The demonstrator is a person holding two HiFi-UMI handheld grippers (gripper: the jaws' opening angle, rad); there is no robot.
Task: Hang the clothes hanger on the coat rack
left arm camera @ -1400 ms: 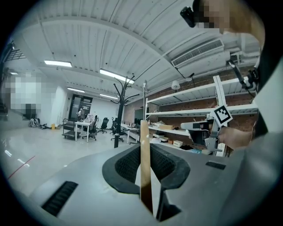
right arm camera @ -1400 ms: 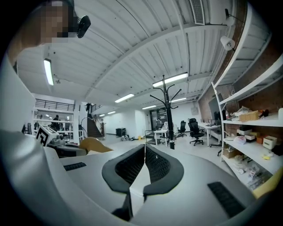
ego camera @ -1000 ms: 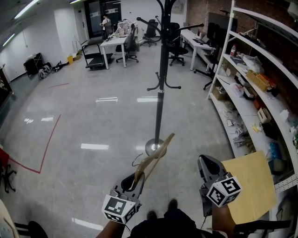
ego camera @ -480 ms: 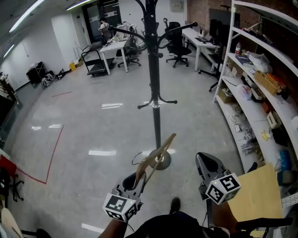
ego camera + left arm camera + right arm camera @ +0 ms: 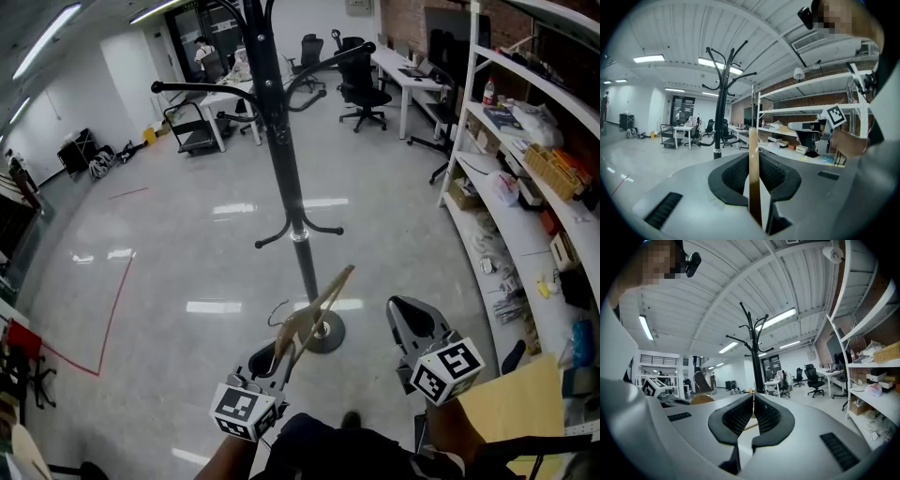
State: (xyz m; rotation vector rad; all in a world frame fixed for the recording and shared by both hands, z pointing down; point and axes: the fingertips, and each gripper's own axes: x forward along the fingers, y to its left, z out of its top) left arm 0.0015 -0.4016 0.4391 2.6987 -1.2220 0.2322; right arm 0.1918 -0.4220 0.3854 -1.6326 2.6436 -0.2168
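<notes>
A black coat rack (image 5: 281,159) stands on the floor just ahead, its round base (image 5: 322,333) beyond my grippers and its curved arms at the top of the head view. My left gripper (image 5: 274,361) is shut on a wooden clothes hanger (image 5: 313,309), which sticks up and to the right, its wire hook (image 5: 276,319) to the left. In the left gripper view the hanger (image 5: 753,173) stands as a thin wooden edge between the jaws, with the coat rack (image 5: 719,108) behind. My right gripper (image 5: 410,325) is shut with nothing in it; its own view shows the coat rack (image 5: 753,352) ahead.
White shelving (image 5: 525,159) full of boxes and small items runs along the right. A yellow sheet (image 5: 511,403) lies at lower right. Desks and office chairs (image 5: 361,84) stand at the far end, a cart (image 5: 192,127) at far left. Red tape (image 5: 103,319) marks the floor.
I have come closer to the coat rack: its pole and base have slid left and down in the head view. Both grippers keep their pose, the hanger still in the left.
</notes>
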